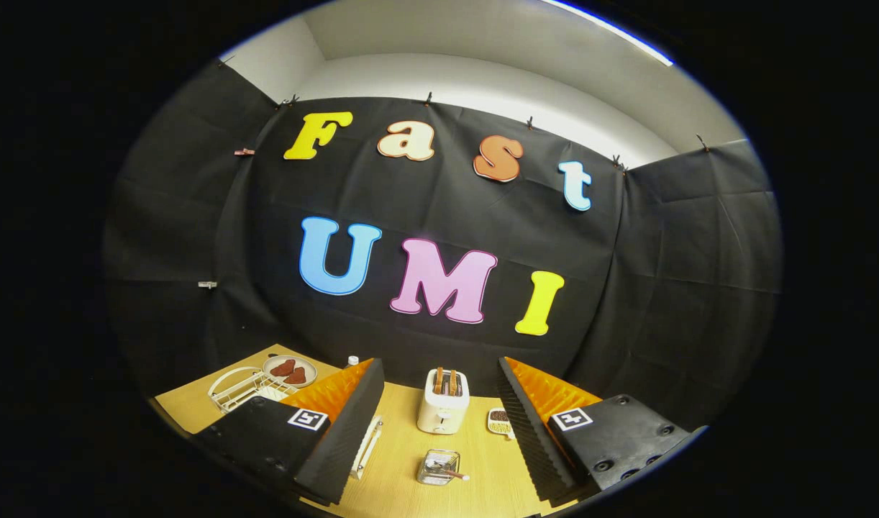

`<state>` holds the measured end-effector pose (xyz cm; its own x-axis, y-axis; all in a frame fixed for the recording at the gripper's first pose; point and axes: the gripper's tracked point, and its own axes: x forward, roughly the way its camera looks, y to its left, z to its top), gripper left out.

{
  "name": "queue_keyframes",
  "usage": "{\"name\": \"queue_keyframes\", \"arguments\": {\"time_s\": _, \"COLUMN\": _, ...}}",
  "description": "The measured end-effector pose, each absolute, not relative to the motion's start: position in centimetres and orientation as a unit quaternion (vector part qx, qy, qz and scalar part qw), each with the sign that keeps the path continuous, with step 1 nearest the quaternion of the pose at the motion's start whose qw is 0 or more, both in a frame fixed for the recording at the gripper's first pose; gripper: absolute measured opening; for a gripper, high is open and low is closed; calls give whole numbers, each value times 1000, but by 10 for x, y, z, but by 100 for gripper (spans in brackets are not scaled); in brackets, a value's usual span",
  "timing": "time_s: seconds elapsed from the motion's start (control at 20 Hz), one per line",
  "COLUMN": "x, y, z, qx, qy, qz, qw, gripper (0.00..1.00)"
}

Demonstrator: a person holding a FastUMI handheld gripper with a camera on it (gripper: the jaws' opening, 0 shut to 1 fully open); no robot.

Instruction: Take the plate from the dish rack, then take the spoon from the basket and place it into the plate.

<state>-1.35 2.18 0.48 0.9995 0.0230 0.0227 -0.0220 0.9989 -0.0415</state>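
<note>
My gripper (438,367) is open wide, held above the wooden table (396,489), with nothing gripped. Between the fingers and below them sits a small wire basket (438,466) with a spoon (450,473) lying in it. A white wire dish rack (239,388) stands off to the left, beyond the left finger (339,424). Just behind the rack is a pale plate (290,370) with brown pieces on it. A white, long object (366,446) shows beside the left finger, partly hidden by it; I cannot tell what it is.
A white toaster (443,404) with two slices in it stands ahead between the fingers, beyond the basket. A small patterned dish (498,421) lies right of the toaster, by the right finger (533,424). A small bottle top (352,360) peeks behind the left finger. Black cloth walls surround the table.
</note>
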Motion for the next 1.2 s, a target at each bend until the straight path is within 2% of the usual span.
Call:
{"name": "queue_keyframes", "arguments": {"time_s": 0.3, "x": -8, "y": 31, "z": 4, "qx": -26, "qy": -9, "qz": 25, "qw": 999, "gripper": 97}}
{"name": "queue_keyframes", "arguments": {"time_s": 0.55, "x": 6, "y": 56, "z": -22, "qx": -11, "qy": 30, "qz": 61, "qw": 998, "gripper": 97}}
{"name": "queue_keyframes", "arguments": {"time_s": 0.9, "x": 53, "y": 121, "z": -81, "qx": 50, "qy": 130, "qz": 141, "qw": 980, "gripper": 96}}
{"name": "queue_keyframes", "arguments": {"time_s": 1.2, "x": 108, "y": 178, "z": -152, "qx": 50, "qy": 224, "qz": 157, "qw": 961, "gripper": 95}}
